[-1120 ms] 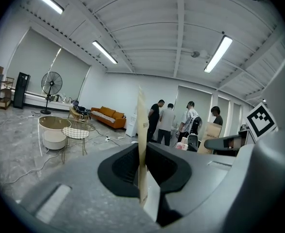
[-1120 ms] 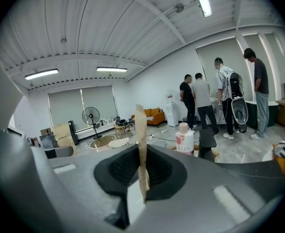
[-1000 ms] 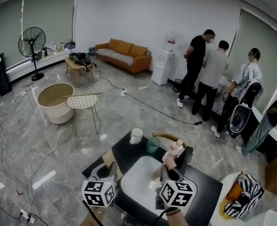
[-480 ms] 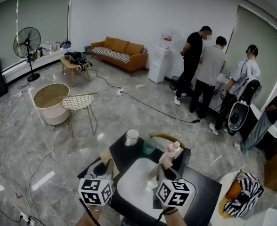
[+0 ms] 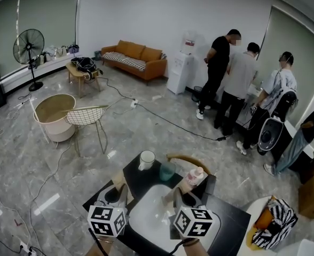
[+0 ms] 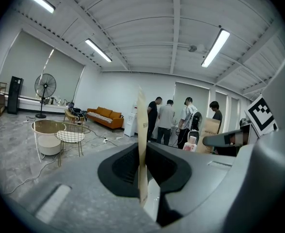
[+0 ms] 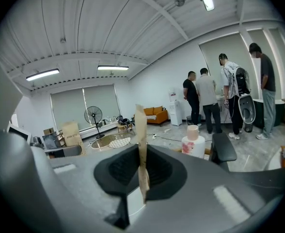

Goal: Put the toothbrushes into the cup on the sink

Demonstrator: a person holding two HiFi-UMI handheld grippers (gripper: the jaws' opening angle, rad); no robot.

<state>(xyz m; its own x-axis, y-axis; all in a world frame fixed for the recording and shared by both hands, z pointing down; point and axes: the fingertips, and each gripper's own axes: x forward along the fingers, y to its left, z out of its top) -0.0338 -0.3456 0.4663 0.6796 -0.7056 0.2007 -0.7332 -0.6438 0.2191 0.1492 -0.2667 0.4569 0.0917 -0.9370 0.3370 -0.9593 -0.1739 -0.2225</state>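
- Sink (image 5: 146,209), white and set in a black counter (image 5: 138,183), fills the bottom of the head view. The two grippers are held side by side and apart, one over its left rim and one over its right part.
- Left gripper (image 6: 141,108): fingers pressed together, nothing between them.
- Right gripper (image 7: 140,118): fingers likewise closed on nothing.
- White cup (image 5: 146,159) stands near the counter's far edge. A green cup (image 5: 166,170) is just beside it on the right, and a pink bottle (image 5: 195,177) stands further right, close to that edge.
- Toothbrushes cannot be picked out in any view.
- Beyond the counter's far edge, the grey floor (image 5: 146,132) lies open as far as a wire chair (image 5: 85,116) on the left. A cable (image 5: 167,122) runs across it.
- Four people (image 5: 242,79) stand well off by the right wall.
- A striped bag (image 5: 274,223) sits near the counter's right side.
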